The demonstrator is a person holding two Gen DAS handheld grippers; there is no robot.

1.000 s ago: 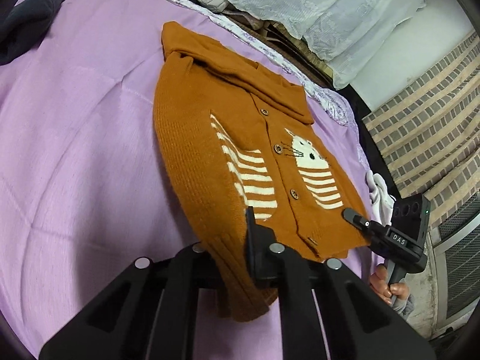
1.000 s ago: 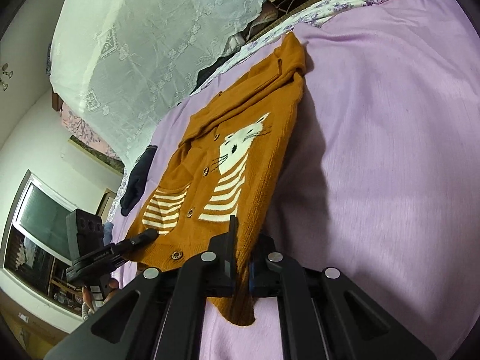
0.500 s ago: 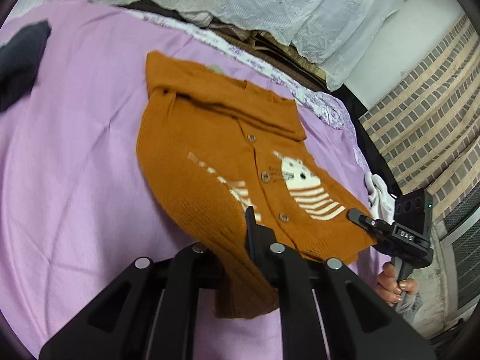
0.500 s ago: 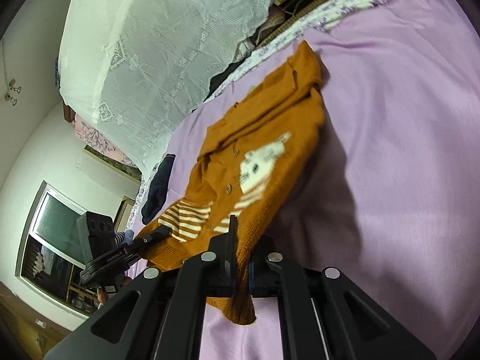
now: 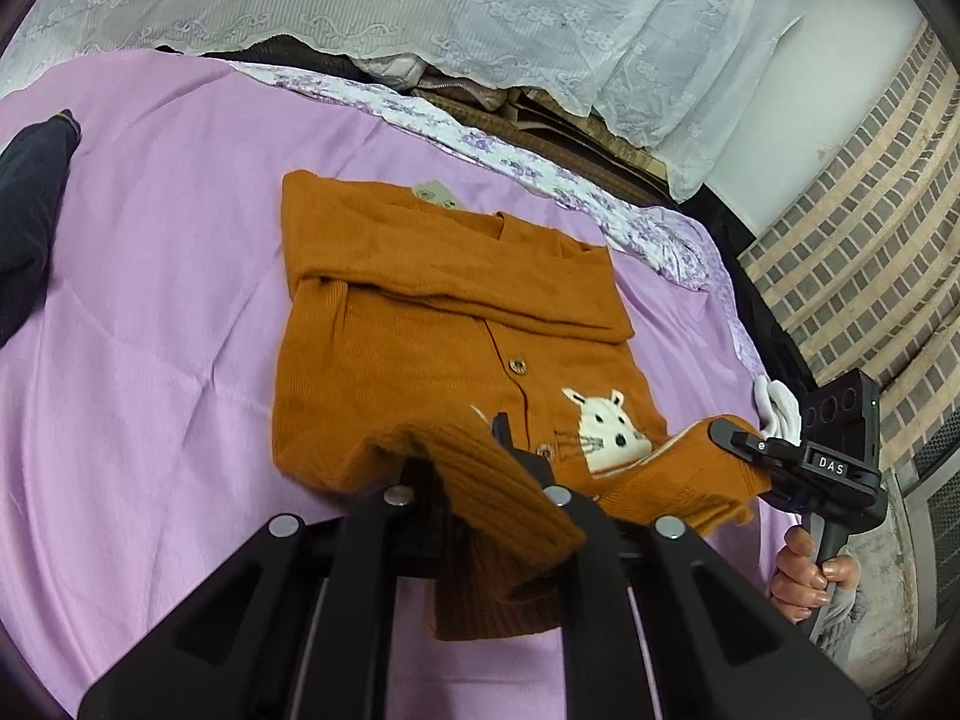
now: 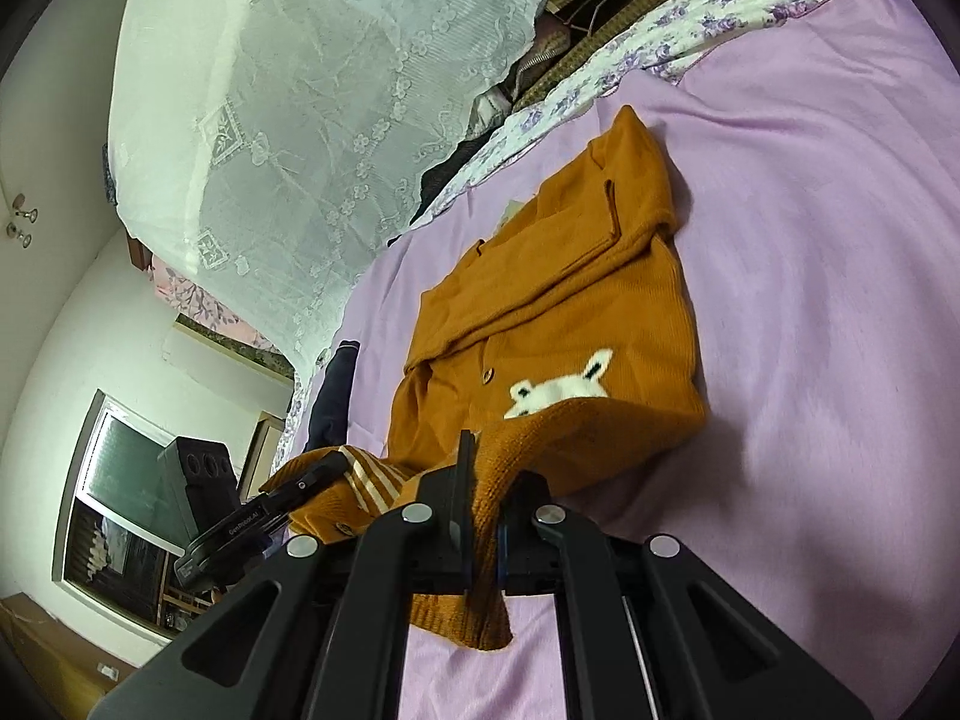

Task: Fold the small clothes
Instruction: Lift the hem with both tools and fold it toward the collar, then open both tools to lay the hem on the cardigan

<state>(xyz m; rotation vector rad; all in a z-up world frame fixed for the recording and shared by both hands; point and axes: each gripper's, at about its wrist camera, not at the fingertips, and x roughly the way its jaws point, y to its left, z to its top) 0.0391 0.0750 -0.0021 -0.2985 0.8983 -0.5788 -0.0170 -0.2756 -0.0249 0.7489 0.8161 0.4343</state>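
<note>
Left wrist view shows my left gripper (image 5: 480, 474) and right gripper (image 5: 729, 441) both clenched on the hem of the orange cardigan (image 5: 420, 312), whose collar lies straight ahead of the jaws on the purple sheet (image 5: 150, 300) (dark garment (image 5: 27, 204) well aside).

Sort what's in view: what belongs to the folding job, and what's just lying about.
In the job:
cardigan, hem lifted
left gripper, jaws shut on the hem
right gripper, jaws shut on the hem

Lying about:
dark garment
lace cover
white cloth
</note>
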